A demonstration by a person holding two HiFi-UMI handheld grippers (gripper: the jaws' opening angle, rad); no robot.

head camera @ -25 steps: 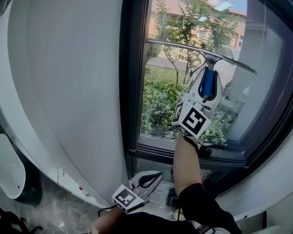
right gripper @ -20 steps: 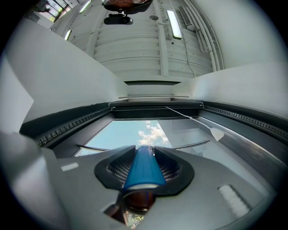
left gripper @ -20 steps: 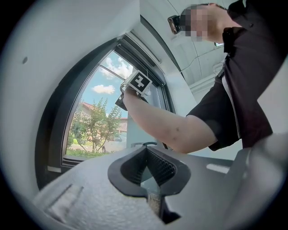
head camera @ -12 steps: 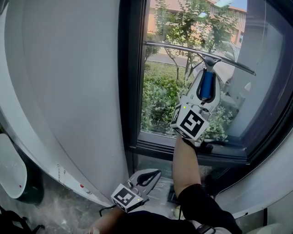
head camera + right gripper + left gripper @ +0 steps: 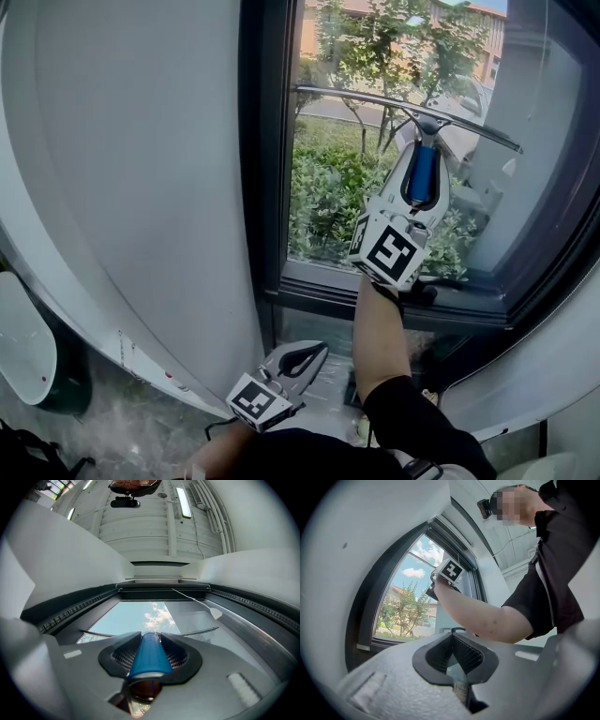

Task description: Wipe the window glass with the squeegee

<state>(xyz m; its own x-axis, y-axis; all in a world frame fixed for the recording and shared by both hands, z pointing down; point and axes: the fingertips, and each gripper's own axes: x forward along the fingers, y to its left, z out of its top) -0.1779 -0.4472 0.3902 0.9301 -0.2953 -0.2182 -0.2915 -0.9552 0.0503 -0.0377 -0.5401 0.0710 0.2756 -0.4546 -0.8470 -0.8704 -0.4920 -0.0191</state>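
1. Right gripper (image 5: 149, 656): jaws clamped on the squeegee (image 5: 427, 127), its blue handle lengthwise between them. The blade sits crosswise just past the tips, apparently on the window glass (image 5: 328, 197).
2. Left gripper (image 5: 453, 654): jaws closed together, nothing between (well off the glass).
3. Squeegee likely light and stiff. The smooth round handle could twist, so grip mid-handle. The rubber edge looks soft.

The white right gripper (image 5: 424, 155) was raised on an outstretched bare forearm (image 5: 378, 323), jaws clamped on a blue squeegee handle (image 5: 423, 176); the left gripper (image 5: 314, 350) hung low, jaws together.
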